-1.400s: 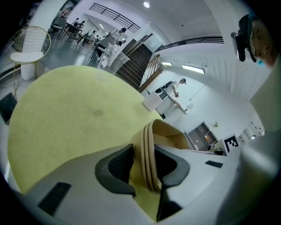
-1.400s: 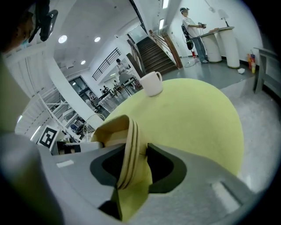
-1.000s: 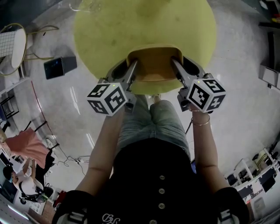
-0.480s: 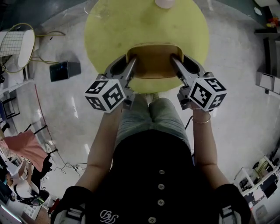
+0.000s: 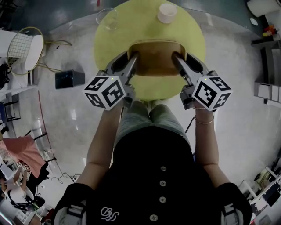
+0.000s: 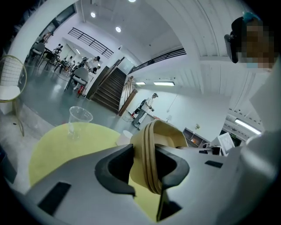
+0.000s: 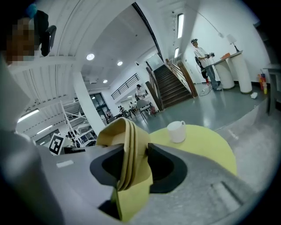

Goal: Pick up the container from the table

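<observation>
A tan, shallow container (image 5: 154,59) hangs above the round yellow table (image 5: 131,26), carried between both grippers. My left gripper (image 5: 133,58) is shut on its left rim, which runs as a layered tan edge (image 6: 151,145) between the jaws of the left gripper (image 6: 147,163) in the left gripper view. My right gripper (image 5: 176,57) holds the right rim. In the right gripper view that rim (image 7: 126,145) sits between the jaws of the right gripper (image 7: 134,163), which are opening slightly while both pads still touch it.
A white cup (image 5: 166,12) stands at the table's far side, also visible in the right gripper view (image 7: 176,131). A clear plastic cup (image 5: 108,18) stands at the far left of the table. On the floor to the left are a black box (image 5: 69,79) and a wire chair (image 5: 24,46).
Both grippers have risen with the container between them. The table now looks smaller and farther below, and the two cups on it have come into the head view.
</observation>
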